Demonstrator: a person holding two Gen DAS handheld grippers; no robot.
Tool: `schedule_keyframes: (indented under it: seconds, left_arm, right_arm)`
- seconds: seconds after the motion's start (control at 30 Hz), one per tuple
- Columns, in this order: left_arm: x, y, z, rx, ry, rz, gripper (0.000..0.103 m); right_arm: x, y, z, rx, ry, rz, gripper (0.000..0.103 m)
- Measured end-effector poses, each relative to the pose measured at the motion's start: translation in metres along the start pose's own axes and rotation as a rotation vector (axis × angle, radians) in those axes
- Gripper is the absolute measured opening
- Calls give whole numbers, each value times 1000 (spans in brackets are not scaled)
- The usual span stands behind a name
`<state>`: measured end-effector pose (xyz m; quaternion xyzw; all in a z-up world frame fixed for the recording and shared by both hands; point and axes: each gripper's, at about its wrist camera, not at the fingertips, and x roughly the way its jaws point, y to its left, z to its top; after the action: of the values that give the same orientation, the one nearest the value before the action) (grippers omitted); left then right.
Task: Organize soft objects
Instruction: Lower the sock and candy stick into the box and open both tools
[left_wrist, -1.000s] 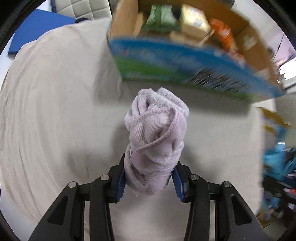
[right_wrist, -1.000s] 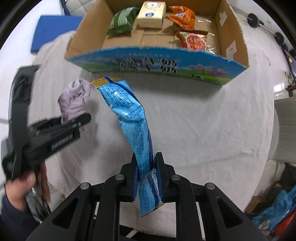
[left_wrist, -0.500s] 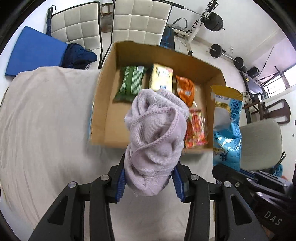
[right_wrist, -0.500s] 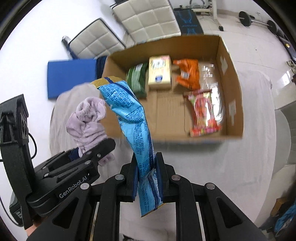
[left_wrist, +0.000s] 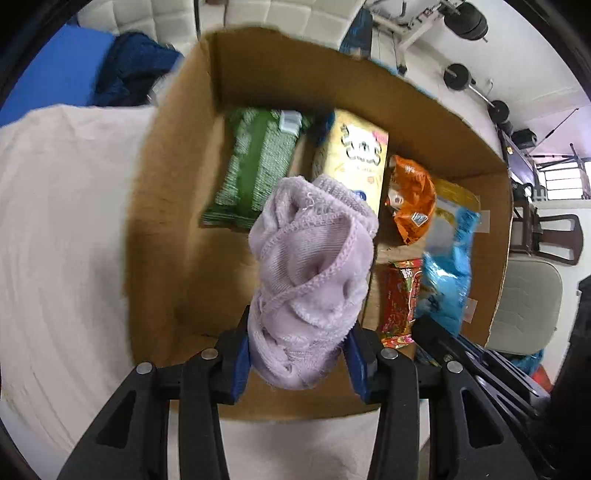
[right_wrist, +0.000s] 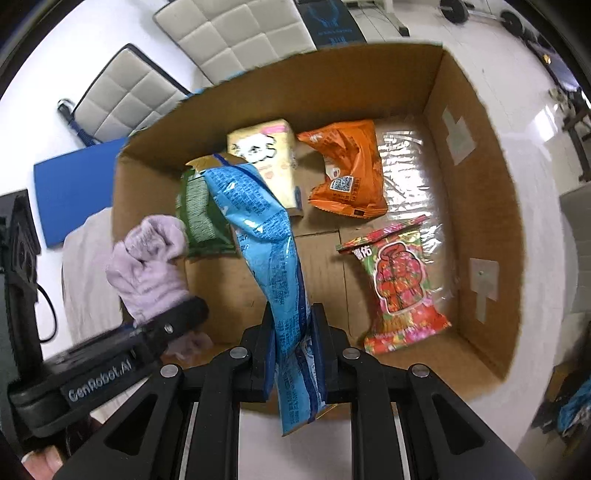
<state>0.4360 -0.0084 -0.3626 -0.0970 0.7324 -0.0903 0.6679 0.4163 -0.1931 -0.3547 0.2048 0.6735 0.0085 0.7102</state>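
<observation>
My left gripper (left_wrist: 297, 363) is shut on a bunched lilac cloth (left_wrist: 310, 280) and holds it above the near left part of an open cardboard box (left_wrist: 166, 236). My right gripper (right_wrist: 293, 349) is shut on a long blue snack bag (right_wrist: 264, 236), held upright over the box (right_wrist: 476, 206). The cloth (right_wrist: 149, 266) and the left gripper show at the left of the right wrist view. The blue bag (left_wrist: 448, 269) shows at the right of the left wrist view.
In the box lie a green pack (right_wrist: 201, 218), a yellow pack (right_wrist: 269, 162), an orange bag (right_wrist: 347, 173), a red printed bag (right_wrist: 399, 288) and clear film (right_wrist: 406, 173). The box stands on a beige cloth-covered table (left_wrist: 59, 240). White chairs (right_wrist: 229, 33) stand behind.
Both grippers have moved forward and up from in front of the box to above its inside. Each keeps its hold on its object.
</observation>
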Motion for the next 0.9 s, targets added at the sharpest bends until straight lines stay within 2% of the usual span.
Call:
schedule_keyframes:
  seconds: [0.2,0.27,0.3,0.33,0.4,0.5,0.6,0.7,0.77,0.83,0.9]
  left_arm:
    - [18,-3,10,22,31,58,43]
    - [18,-3,9,21,41,52,43]
    - [17,-3,9,16,42,53,47]
    - [15,-3,9,13,37,48,51]
    - [10,-2,8,5,23,51,57]
    - [-1,-4,4,27,-17,90,78]
    - [-7,-4,7,49,-64,116,83]
    - [-13,-4,3,50,-95,134,96]
    - [-16,-5,-1,55,-122,155,98]
    - [-18,-6,-4,67,-144,180,101]
    - [-19,-6,-6,72,-153,200,103]
  right_arm:
    - [33,-3,11,-8,51,-13,23]
    - [41,-2,10,-31,83,-30,42]
    - [41,-1,9,-38,84,-43,60]
    - [40,-1,7,-50,76,-52,71]
    - [38,1,4,-77,68,-86,74]
    - [32,1,-2,-105,61,-122,76]
    - [24,-2,-6,-116,37,-155,87]
    - [18,-5,-8,-126,14,-197,87]
    - [18,-8,-7,-122,10,-217,90]
    - [14,-8,-7,-126,2,-238,103]
    - [11,-9,-9,-128,-15,-251,103]
